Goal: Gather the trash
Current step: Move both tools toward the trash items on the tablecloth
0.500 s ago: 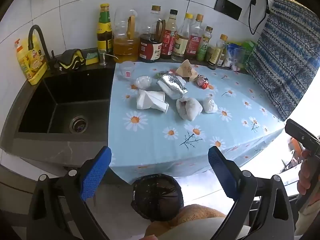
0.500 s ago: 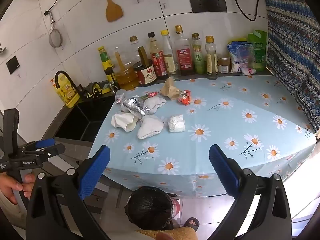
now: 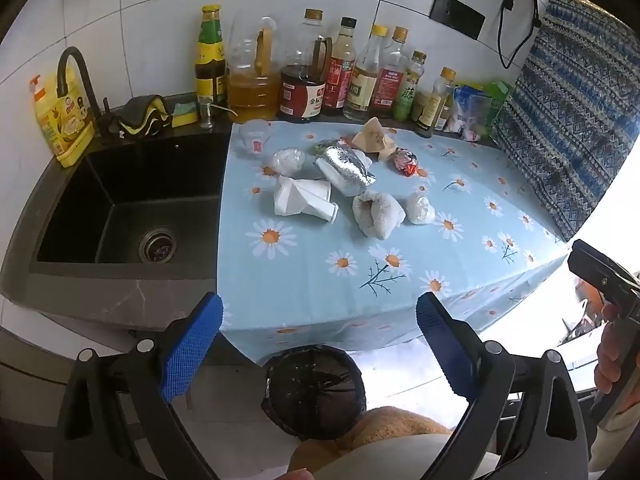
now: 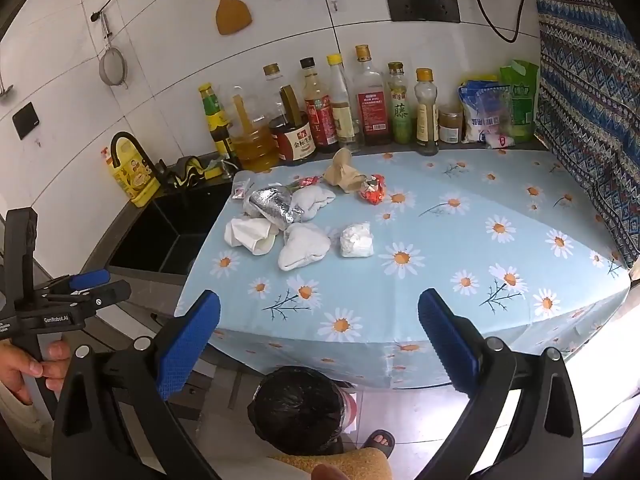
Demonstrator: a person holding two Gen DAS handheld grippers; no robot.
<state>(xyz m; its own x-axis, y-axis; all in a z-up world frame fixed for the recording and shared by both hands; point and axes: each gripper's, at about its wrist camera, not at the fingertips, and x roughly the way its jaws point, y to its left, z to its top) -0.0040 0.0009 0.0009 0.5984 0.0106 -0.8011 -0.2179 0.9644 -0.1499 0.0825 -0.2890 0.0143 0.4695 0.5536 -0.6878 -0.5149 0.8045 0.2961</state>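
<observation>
Pre-grasp, nothing collected yet. Left hand-held gripper & right hand-held gripper both released, empty, short of the surface. Trash pile mid-surface; bin on floor below edge. Next: reach in, clamp nearest wad.

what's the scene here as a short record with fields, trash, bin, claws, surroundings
surface: daisy cloth over the counter
trash: foil wrap, white carton, tissue wads, small white bag, brown paper, red wrapper
bin: black-lined bin on the floor below the cloth's front edge
left claw: open, empty, short of the trash
right claw: open, empty, short of the trash
surroundings: sink beside the cloth, bottles along the wall
</observation>
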